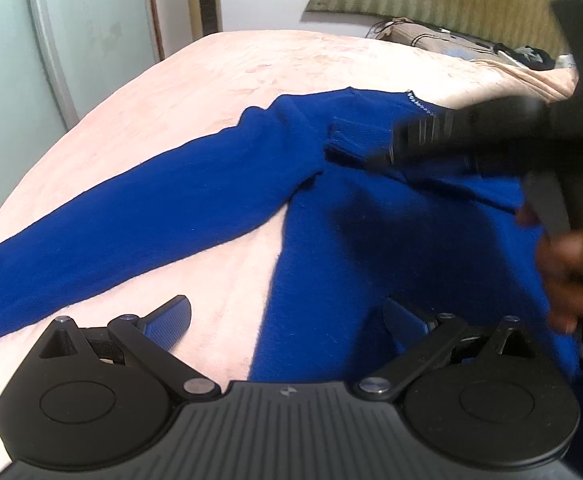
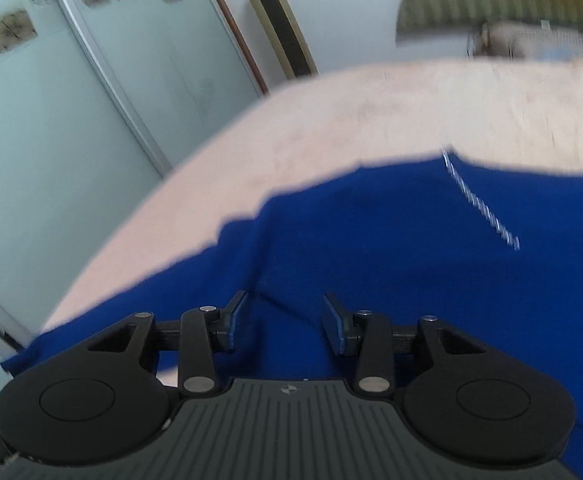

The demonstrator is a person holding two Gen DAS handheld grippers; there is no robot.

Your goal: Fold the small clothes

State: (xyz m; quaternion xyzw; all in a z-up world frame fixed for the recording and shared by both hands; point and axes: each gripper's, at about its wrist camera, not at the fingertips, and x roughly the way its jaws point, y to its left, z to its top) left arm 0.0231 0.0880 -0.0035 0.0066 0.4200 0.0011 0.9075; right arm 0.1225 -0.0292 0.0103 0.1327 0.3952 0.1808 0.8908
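L gripper point(image 1: 287, 320) spread wide, R gripper point(image 2: 285, 320) spread, both empty over blue sweater point(image 1: 371, 216); risk: folded sleeve point(image 1: 355, 142) slips back, knit bunches on bed point(image 1: 211, 80)

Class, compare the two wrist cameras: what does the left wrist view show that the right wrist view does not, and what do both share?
Only the left wrist view shows the sweater's long sleeve stretched out, the right gripper reaching over the sweater, a hand, and the open left gripper.

Only the right wrist view shows the patterned glass panels.

Both share the blue sweater, its zipper and the pink bedcover.
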